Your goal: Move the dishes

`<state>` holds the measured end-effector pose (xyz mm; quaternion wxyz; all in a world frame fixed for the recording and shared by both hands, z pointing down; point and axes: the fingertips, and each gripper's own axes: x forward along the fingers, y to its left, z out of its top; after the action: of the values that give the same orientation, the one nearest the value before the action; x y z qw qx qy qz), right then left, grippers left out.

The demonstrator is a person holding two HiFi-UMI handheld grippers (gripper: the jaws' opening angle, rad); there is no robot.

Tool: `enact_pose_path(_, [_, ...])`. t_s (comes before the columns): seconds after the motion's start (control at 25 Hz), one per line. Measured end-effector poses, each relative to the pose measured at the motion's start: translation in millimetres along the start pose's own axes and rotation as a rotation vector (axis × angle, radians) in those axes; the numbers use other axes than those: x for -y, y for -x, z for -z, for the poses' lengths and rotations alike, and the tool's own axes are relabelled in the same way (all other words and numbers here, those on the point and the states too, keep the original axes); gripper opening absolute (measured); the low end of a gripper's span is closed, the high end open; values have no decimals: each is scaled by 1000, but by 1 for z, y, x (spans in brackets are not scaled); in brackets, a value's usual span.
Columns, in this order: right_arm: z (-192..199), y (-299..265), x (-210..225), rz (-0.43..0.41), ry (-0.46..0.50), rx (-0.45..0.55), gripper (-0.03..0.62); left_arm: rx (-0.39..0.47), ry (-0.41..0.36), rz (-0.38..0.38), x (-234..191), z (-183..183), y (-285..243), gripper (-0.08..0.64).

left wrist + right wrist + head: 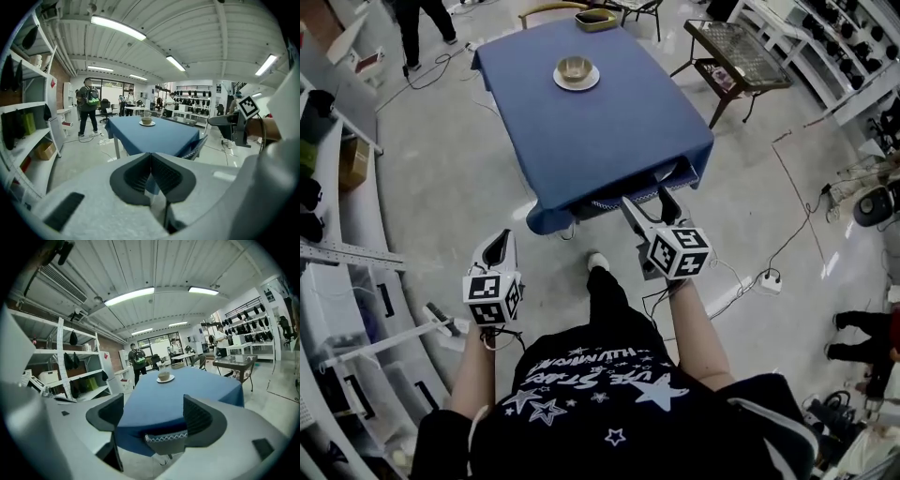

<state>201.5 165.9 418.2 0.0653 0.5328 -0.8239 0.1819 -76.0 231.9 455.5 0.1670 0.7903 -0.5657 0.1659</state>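
A tan bowl [575, 67] rests on a white plate [577, 81] at the far middle of the table with the blue cloth [600, 131]. An olive dish [595, 19] lies at the table's far edge. Both grippers hang in the air short of the near edge, away from the dishes. My left gripper [500, 241] is shut and empty; its jaws meet in the left gripper view [151, 158]. To the right, my right gripper [651, 208] stands open and empty, pointing at the table [154, 416]. The bowl and plate [164, 377] show far ahead between its jaws.
A dark chair [633, 192] is tucked under the table's near edge. Metal shelves [337, 244] line the left side. A glass-topped side table [736, 52] stands at the back right. Cables and a power strip [766, 279] lie on the floor. A person with a backpack [89, 105] stands beyond the table.
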Motion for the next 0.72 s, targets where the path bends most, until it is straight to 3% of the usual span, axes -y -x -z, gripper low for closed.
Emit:
enact_pose_path(0.16, [-37, -55, 30, -51, -7, 0, 373, -3, 36, -53, -7, -31, -44, 20])
enact_pose_path(0.28, [-61, -93, 51, -96, -20, 2, 373, -13, 23, -74, -2, -53, -79, 20])
enact_pose_path(0.52, [-84, -153, 79, -177, 9, -39, 371, -1, 15, -133, 3, -90, -128, 20])
enact_pose_path(0.72, [-100, -198, 79, -246, 29, -70, 371, 6, 70, -210, -9, -101, -143, 20])
